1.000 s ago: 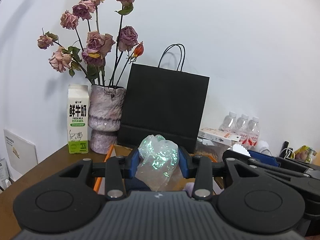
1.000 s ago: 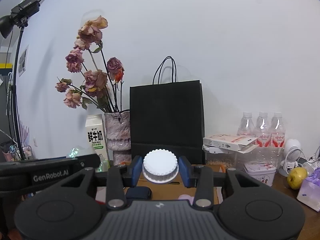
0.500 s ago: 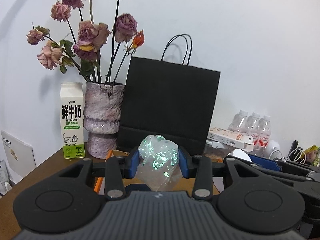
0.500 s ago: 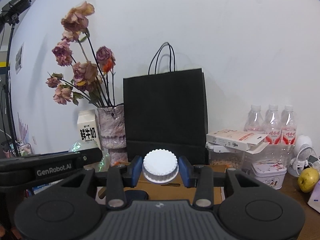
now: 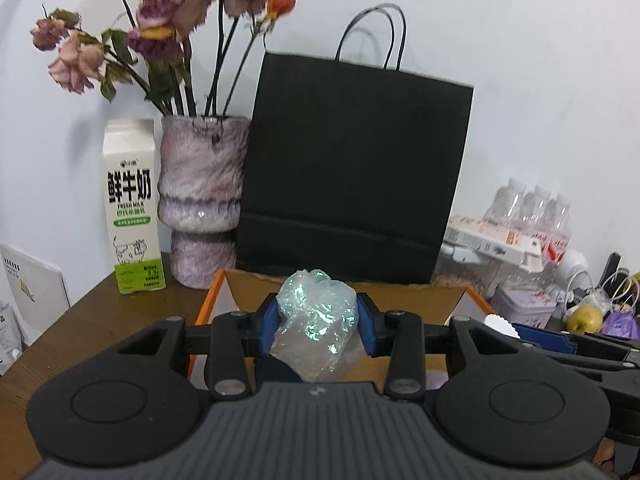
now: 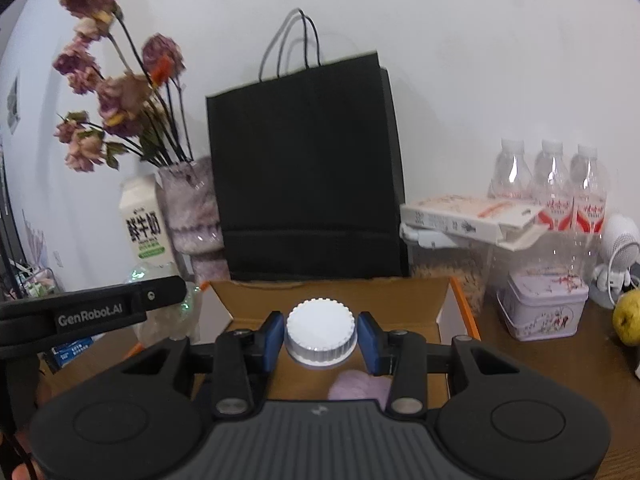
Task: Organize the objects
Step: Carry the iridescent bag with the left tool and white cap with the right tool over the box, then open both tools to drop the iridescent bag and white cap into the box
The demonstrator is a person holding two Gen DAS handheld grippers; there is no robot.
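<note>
My left gripper [image 5: 318, 322] pinches a crinkly bag [image 5: 316, 320], my right gripper [image 6: 320, 338] a white lid [image 6: 320, 330], both above the box [image 6: 332, 306], ready to drop in.

A plain white wall [image 5: 520, 60] fills the back of both views, evenly lit, with soft shadows behind what stands against it. Below runs a dark brown wooden counter [image 5: 92, 320], its grain visible at the left edge and again at the far right [image 6: 560, 364]. At the far left of the right wrist view, a small framed picture [image 6: 13, 106] hangs on the wall
</note>
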